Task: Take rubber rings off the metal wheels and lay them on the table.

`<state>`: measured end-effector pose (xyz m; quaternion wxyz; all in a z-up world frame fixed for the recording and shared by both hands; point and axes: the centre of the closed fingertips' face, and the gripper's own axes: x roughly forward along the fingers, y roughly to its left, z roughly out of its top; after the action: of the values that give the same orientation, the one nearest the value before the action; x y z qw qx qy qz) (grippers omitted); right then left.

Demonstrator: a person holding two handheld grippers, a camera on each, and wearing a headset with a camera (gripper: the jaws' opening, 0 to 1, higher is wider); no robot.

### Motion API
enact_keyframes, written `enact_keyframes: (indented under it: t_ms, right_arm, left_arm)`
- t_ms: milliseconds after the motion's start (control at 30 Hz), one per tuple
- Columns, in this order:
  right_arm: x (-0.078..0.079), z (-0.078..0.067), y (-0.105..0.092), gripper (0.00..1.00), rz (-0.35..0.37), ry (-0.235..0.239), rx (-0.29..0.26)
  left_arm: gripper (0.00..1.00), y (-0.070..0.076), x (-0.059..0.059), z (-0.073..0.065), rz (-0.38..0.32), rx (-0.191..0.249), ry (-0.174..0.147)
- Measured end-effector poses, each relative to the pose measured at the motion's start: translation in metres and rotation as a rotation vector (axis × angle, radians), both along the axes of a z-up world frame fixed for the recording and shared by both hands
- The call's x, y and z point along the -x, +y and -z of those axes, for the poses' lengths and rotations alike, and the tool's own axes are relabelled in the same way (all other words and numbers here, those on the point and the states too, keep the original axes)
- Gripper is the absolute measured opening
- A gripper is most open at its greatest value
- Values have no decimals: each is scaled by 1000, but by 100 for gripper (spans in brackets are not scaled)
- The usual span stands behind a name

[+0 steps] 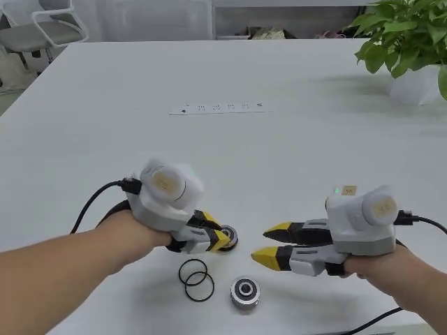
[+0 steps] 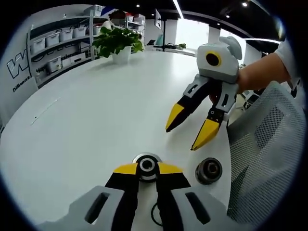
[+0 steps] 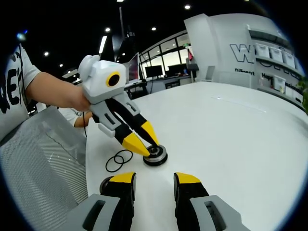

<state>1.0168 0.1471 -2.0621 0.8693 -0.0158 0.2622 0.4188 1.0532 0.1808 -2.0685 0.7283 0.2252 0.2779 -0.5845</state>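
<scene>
Nearest thing in the head view is a loose wheel [image 1: 245, 292] lying flat on the white surface [image 1: 300, 146]. It looks like plain metal with a dark hub.

Just to the left of it are two thin black rubber rings [image 1: 196, 279]. They lie flat on the surface and overlap each other, with a small gap between them and the loose wheel.

Right behind the rings, the left gripper [image 1: 219, 239] has its fingers clenched on the held wheel [image 1: 230, 236], which is down on the surface. In the left gripper view the two yellow tips sit tight on either side of that wheel. It seems to have a dark band round the rim, but I can't say for sure that it's a ring.

The right gripper [image 1: 271, 243] is just to the right of the held wheel and points back at the left gripper. Its fingers are released with a clear gap, and they're grasping nothing. In the right gripper view there's bare surface between the tips, and the loose wheel peeks out beside one finger.

Further back, mid-surface, there's a flat white strip [image 1: 218, 108] with small markings. A potted plant [image 1: 401, 42] sits at the far right corner, and a chair [image 1: 49, 28] stands off the far left edge.
</scene>
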Motion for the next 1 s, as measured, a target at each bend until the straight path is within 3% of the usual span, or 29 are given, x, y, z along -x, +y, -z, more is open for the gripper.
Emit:
enact_keyframes:
  t_ms: [67, 267, 1000]
  right_arm:
    - [-1, 0, 1, 29, -2, -2, 1]
    - [-4, 1, 5, 29, -9, -3, 8]
    - [-22, 8, 29, 28, -76, -24, 87]
  left_arm:
    - [9, 0, 1, 0, 13, -8, -24]
    - [8, 0, 0, 1, 3, -3, -33]
    - [8, 0, -1, 0, -30, 8, -26]
